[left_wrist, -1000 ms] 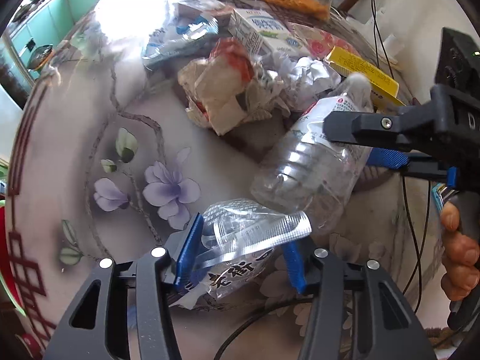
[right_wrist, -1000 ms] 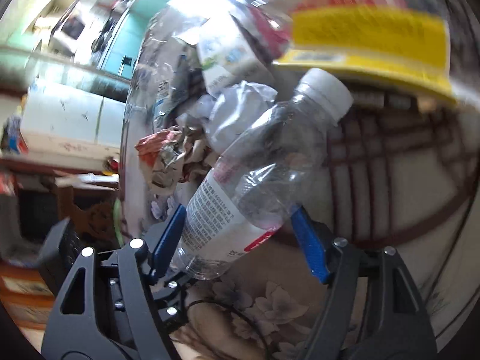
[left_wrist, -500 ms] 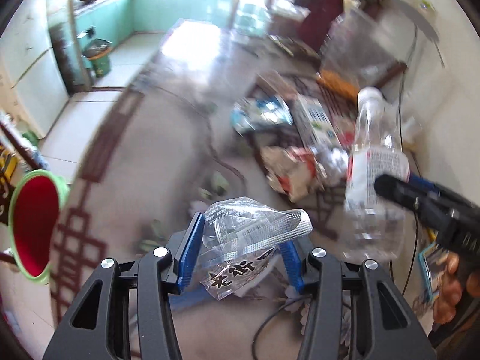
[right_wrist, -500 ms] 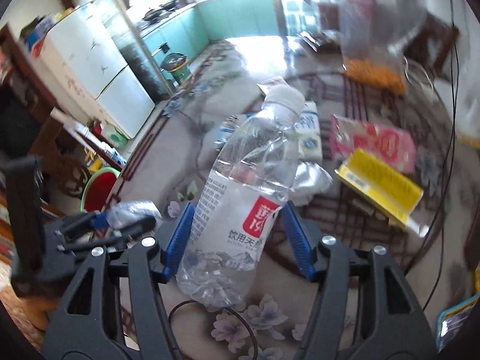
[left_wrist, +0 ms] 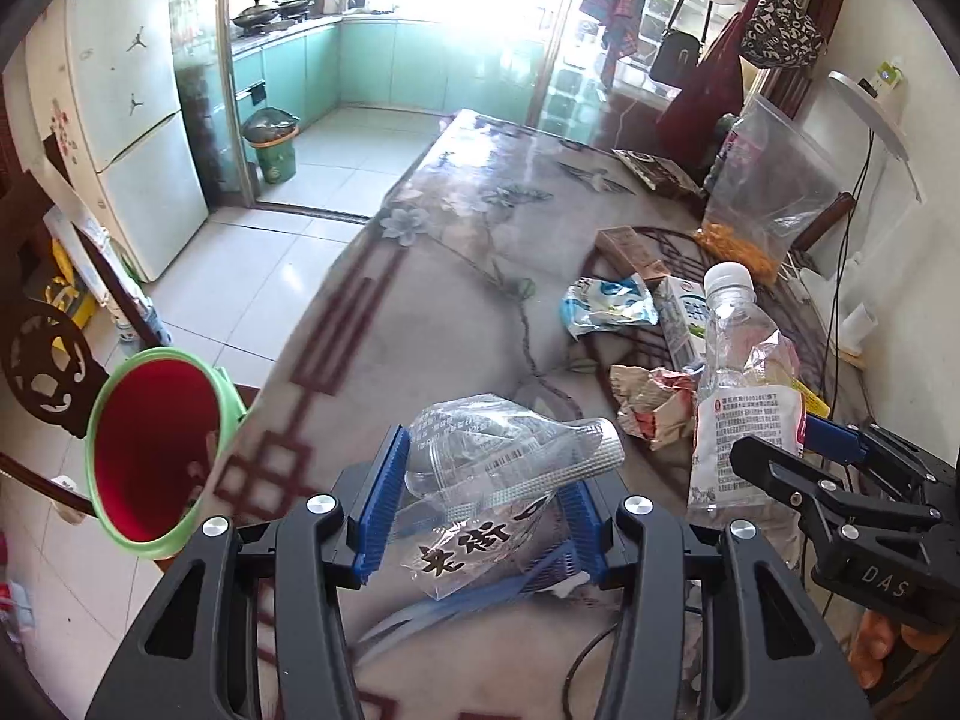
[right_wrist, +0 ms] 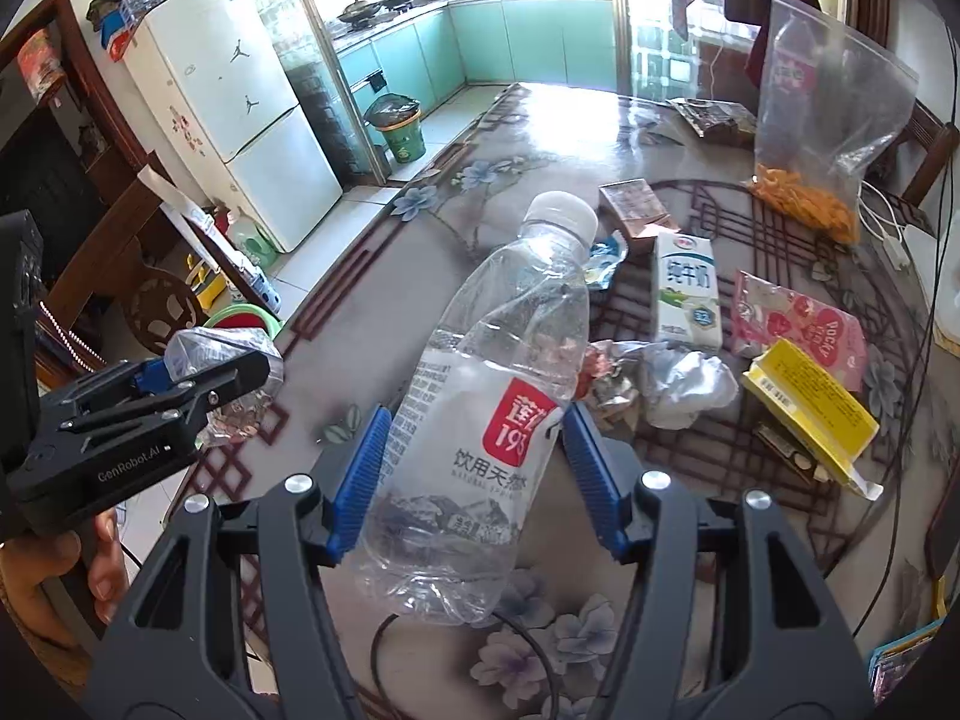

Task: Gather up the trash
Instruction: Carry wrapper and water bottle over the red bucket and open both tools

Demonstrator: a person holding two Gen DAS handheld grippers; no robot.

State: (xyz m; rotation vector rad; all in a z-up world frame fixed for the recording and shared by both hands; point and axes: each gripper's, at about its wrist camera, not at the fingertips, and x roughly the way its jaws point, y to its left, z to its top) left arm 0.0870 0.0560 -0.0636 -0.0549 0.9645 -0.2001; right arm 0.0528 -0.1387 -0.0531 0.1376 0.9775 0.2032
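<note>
right now the clear plastic wrapper [left_wrist: 498, 468] sits crumpled between the blue pads of the left gripper [left_wrist: 480, 504], which is clamped on it, and it hangs above the table edge rather than lying on the flowered tablecloth [left_wrist: 432, 300]. the empty water bottle [right_wrist: 480, 420] is pinched the same way in the right gripper [right_wrist: 474, 474]; those jaws have just been closing and the pads now press into its labelled body, its long axis running up and away from the fingers with the white cap farthest out.

the relation that matters is the red bin with the green rim [left_wrist: 153, 450]: it stands on the floor just off the table edge, down and to the left of the left gripper, mouth tilted toward it. the left hand is clearly nearer, so the wrapper likely goes in first; the bottle has to cross over from the right.

more rubbish waits behind on the table: a milk carton [right_wrist: 687, 288], a yellow box [right_wrist: 804, 408], crumpled paper [right_wrist: 684, 384] and a blue-white wrapper [left_wrist: 606, 306].
</note>
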